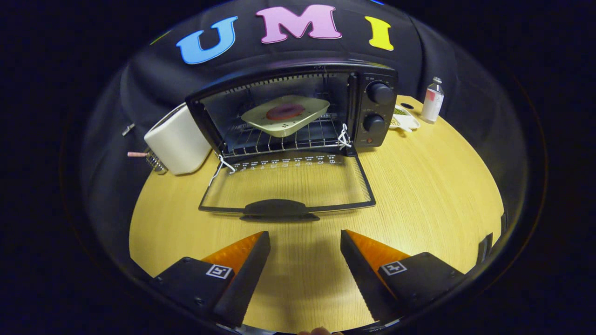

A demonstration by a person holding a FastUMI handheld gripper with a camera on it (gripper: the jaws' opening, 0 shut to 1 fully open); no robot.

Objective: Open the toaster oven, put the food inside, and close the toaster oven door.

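Gripper [305, 242] spread wide, empty. Oven door [286, 186] flat just ahead; stiff, hinged, likely light. Best lifted by handle [279, 209]. Plate [285, 115] inside.

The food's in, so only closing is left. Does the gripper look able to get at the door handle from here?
Probably yes. The gripper is open and empty, and the handle of the folded-down door lies just ahead of its fingers, with only bare table between them.

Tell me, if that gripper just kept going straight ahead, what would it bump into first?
Most likely the handle of the toaster oven's lowered door, just ahead of the open gripper. Passing above it, it would reach the plate on the rack. Height is hard to judge.
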